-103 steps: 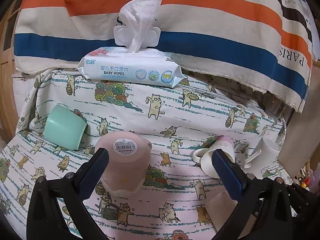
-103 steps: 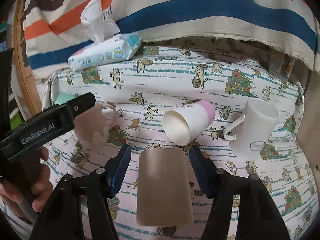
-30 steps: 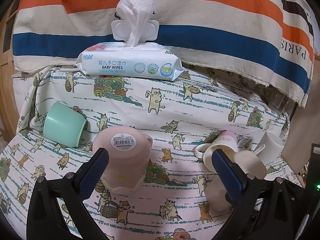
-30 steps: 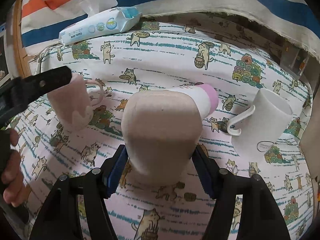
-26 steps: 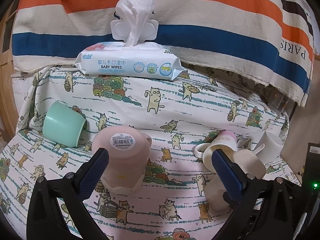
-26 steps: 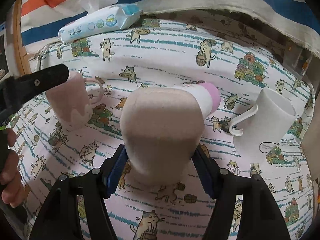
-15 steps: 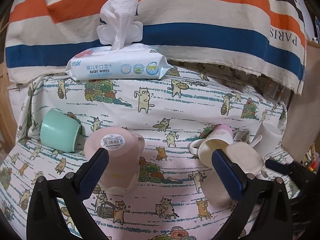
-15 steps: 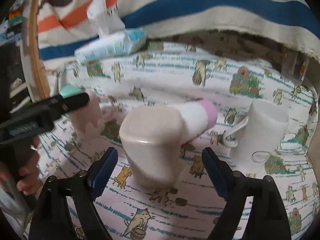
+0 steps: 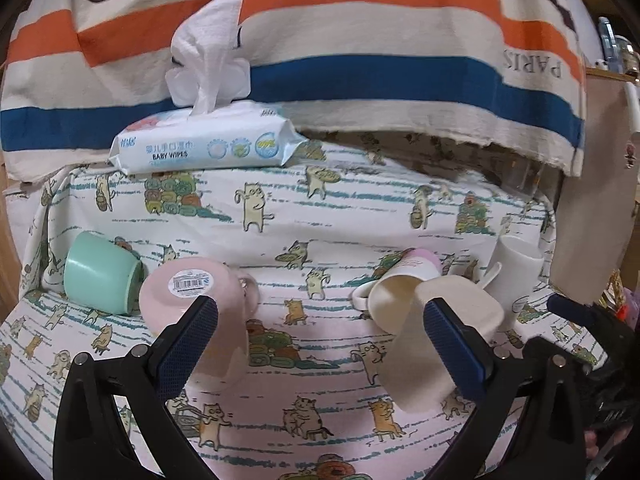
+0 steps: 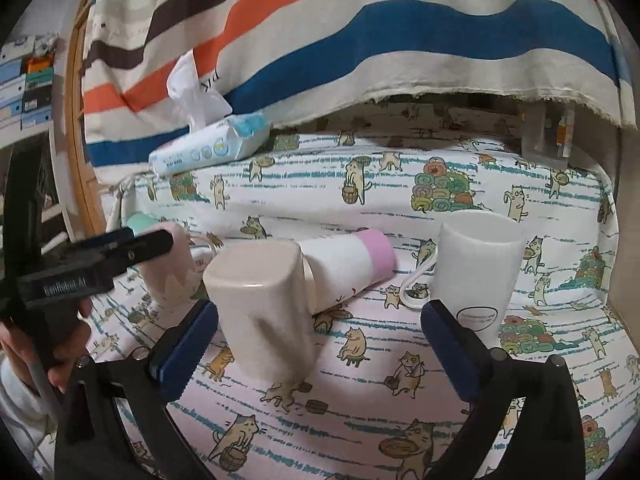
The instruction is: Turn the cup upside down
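Note:
A beige cup point(image 10: 266, 312) stands upside down on the cat-print cloth; it also shows in the left wrist view point(image 9: 436, 344). My right gripper point(image 10: 320, 340) is open and empty, its fingers apart on either side of the cup without touching it. My left gripper point(image 9: 320, 340) is open and empty, above the cloth between an upside-down pink mug point(image 9: 200, 320) and the beige cup. The pink mug point(image 10: 172, 272) is partly hidden behind the left gripper in the right wrist view.
A white cup with a pink base point(image 10: 352, 264) lies on its side behind the beige cup. A white mug point(image 10: 476, 272) stands upside down at right. A mint green cup point(image 9: 100, 280) lies at left. A baby wipes pack point(image 9: 208, 148) sits at the back under a striped cloth point(image 9: 360, 40).
My right gripper turned the beige cup bottom up, set it on the cloth, opened and drew back. The left gripper stayed open and shifted slightly.

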`<state>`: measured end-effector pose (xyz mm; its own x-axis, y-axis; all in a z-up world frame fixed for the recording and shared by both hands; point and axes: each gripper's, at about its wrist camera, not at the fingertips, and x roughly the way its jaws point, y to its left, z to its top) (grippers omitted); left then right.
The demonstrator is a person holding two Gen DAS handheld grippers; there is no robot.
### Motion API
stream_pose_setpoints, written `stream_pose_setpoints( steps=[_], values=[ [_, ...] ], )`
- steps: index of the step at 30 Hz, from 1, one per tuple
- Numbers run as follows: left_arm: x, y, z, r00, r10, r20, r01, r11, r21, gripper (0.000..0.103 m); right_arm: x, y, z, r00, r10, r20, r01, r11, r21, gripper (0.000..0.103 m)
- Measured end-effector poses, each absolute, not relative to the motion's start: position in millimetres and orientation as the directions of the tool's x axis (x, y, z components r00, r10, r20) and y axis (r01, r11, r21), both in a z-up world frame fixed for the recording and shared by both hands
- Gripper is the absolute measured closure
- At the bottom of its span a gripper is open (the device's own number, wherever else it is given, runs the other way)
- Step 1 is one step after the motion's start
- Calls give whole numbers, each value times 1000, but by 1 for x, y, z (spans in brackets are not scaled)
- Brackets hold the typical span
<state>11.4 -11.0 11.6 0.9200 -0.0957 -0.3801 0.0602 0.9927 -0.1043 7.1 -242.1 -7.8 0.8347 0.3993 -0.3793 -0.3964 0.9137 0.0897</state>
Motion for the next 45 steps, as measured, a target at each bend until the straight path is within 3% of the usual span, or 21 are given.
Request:
stream_pose_setpoints(
  steps=[6, 12, 27, 45],
  values=[
    [-10, -24, 8, 927, -157, -340, 149, 988, -52, 1, 7, -245, -7, 833, 405, -377, -401, 911, 91, 1],
    [-33, -49, 4, 946, -159, -283, 190, 978, 84, 1, 5, -242, -8, 840, 394, -373, -399, 914, 69, 1],
    [-23, -30, 2, 944, -145, -297, 144, 989, -25, 1, 3, -246, -6, 849, 386, -361, -386, 919, 77, 1],
    [-19, -30, 2, 944, -106, -311, 110, 994, -6, 1, 2, -246, -6, 852, 383, -358, -382, 921, 75, 1]
  ],
)
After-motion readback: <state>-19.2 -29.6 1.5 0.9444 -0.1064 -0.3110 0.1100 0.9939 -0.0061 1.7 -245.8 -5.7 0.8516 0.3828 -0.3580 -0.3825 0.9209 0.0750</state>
